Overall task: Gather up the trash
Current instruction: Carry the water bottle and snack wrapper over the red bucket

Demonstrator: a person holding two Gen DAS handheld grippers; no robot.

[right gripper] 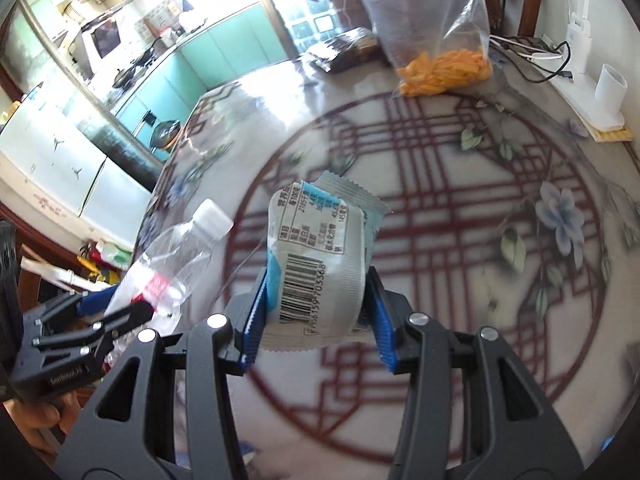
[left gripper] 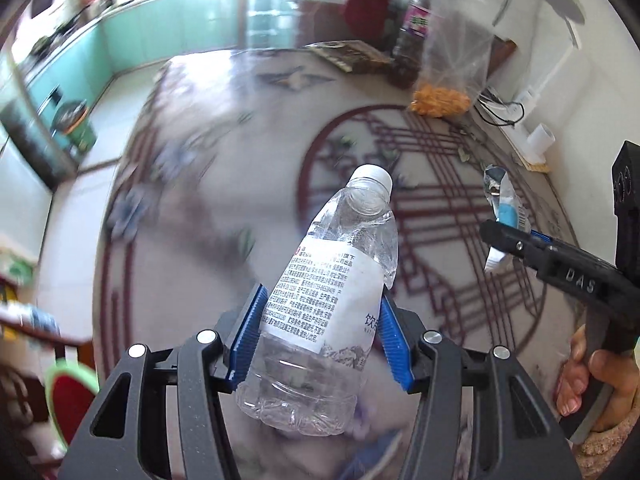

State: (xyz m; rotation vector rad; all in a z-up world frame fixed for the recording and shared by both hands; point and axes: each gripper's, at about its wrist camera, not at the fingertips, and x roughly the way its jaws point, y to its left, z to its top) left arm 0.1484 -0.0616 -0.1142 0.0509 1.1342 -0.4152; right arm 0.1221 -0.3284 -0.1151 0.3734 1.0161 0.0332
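My left gripper (left gripper: pixel 320 320) is shut on an empty clear plastic bottle (left gripper: pixel 320 292) with a white cap and white label, held above the table. The bottle also shows in the right wrist view (right gripper: pixel 176 256), at the left, with the left gripper (right gripper: pixel 112 308). My right gripper (right gripper: pixel 316 312) is shut on a crumpled grey and blue snack wrapper (right gripper: pixel 316 256) with a barcode, held above the table. In the left wrist view the right gripper (left gripper: pixel 504 236) is at the right with the wrapper (left gripper: pixel 504 200) in it.
The round table (right gripper: pixel 460 208) has a red lattice and flower pattern. A clear bag of orange snacks (right gripper: pixel 444 68) stands at its far side, with a dark tray (right gripper: pixel 344 52), a white cup (right gripper: pixel 610 88) and cables (right gripper: pixel 532 56). Kitchen counters lie beyond at the left.
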